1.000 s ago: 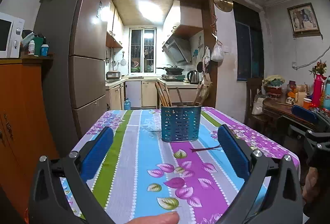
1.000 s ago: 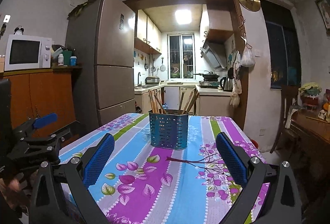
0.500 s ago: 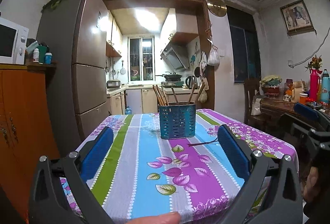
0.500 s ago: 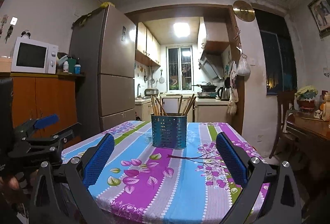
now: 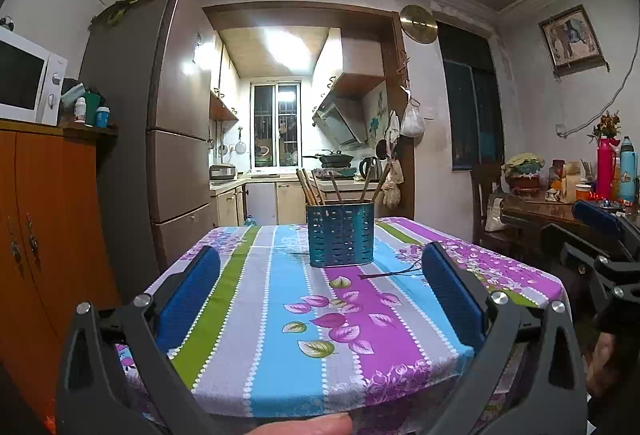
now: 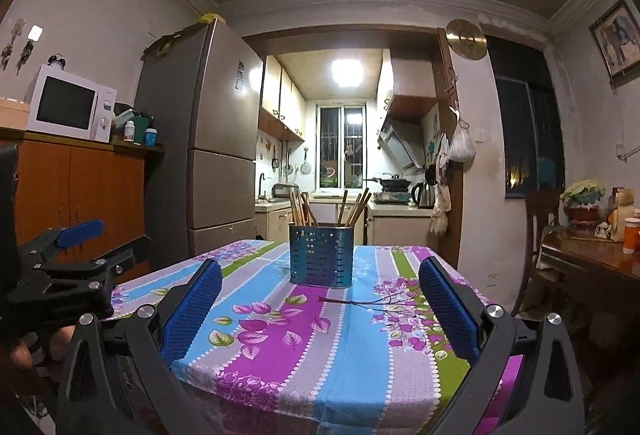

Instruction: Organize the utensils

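A teal perforated utensil holder [image 5: 340, 233] [image 6: 321, 255] stands in the middle of the table with several wooden chopsticks [image 5: 310, 187] [image 6: 299, 208] upright in it. One dark chopstick [image 5: 390, 273] [image 6: 352, 301] lies flat on the flowered tablecloth [image 5: 304, 307] [image 6: 320, 335], just right of the holder. My left gripper [image 5: 320, 277] is open and empty, held back at the table's near edge. My right gripper [image 6: 320, 287] is also open and empty, near that same edge. Each gripper shows at the side of the other's view.
A tall fridge [image 5: 168, 139] and an orange cabinet [image 5: 44, 235] with a microwave [image 6: 70, 109] stand left. A wooden side table [image 5: 560, 211] crowded with bottles and a chair [image 6: 538, 235] stand right. The kitchen lies behind the table. A fingertip [image 5: 308, 425] shows at the bottom.
Both grippers have drawn back and lowered toward the near table edge, so the holder looks smaller and farther. Both stay open; the chopstick on the cloth has not moved.
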`<state>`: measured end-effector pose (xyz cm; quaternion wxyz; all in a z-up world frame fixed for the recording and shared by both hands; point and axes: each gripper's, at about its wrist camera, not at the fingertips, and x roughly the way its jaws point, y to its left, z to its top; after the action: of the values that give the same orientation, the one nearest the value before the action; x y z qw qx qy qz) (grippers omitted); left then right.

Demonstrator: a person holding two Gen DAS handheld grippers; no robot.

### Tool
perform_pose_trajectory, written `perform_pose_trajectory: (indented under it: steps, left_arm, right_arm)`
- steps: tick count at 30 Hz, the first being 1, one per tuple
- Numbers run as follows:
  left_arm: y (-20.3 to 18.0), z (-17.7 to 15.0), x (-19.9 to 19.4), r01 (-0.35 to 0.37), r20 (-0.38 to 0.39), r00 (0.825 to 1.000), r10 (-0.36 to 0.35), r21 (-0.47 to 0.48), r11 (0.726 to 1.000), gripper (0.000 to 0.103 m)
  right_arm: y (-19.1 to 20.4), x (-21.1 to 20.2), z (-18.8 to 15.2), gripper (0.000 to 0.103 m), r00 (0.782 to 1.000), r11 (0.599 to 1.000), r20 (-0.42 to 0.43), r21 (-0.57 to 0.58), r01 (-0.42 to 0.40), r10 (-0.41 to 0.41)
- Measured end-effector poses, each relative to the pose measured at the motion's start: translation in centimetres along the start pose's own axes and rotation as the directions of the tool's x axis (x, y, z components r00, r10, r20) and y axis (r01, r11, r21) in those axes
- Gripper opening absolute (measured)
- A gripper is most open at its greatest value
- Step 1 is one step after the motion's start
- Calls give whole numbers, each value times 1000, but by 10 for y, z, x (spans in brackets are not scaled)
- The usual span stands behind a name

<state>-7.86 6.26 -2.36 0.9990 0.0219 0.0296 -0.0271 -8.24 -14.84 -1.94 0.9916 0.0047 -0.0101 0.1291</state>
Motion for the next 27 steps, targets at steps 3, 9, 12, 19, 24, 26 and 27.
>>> perform_pose_trajectory:
  steps: [3,9,12,19,24,26,27]
  left_arm:
    - [-5,-1,-3,2,10,1000,-2,9,1000,98]
    - [-6,0,-7,-6,24,1000,6,3,1000,98]
    - [-4,-1,-7,-12,17,1000,12,0,1000,98]
    - [-4,-4,-9,-12,11,1000,12,1,1000,98]
    - [-7,-7,-8,-5,9,1000,5,7,1000,98]
    - [-7,-8,-7,-9,7,1000,8,9,1000,98]
    - [-7,-8,-6,-9,4,1000,8,7,1000,98]
  right_arm:
    - [1,-5,-1,98,1000,1000,5,10,-1,1]
    - [0,-11,-5,98,1000,1000,5,15,15,-15]
    - [-5,-10,-7,98,1000,999,-6,26,29,-29]
    - [-7,-12,-8,98,999,999,-8,26,38,-38]
    - [-8,-12,-9,98,999,999,-5,24,36,-36]
    - [-8,-12,-9,98,999,999,-7,23,41,-41]
    - [-9,-12,-9,98,999,999,-9,26,43,-43]
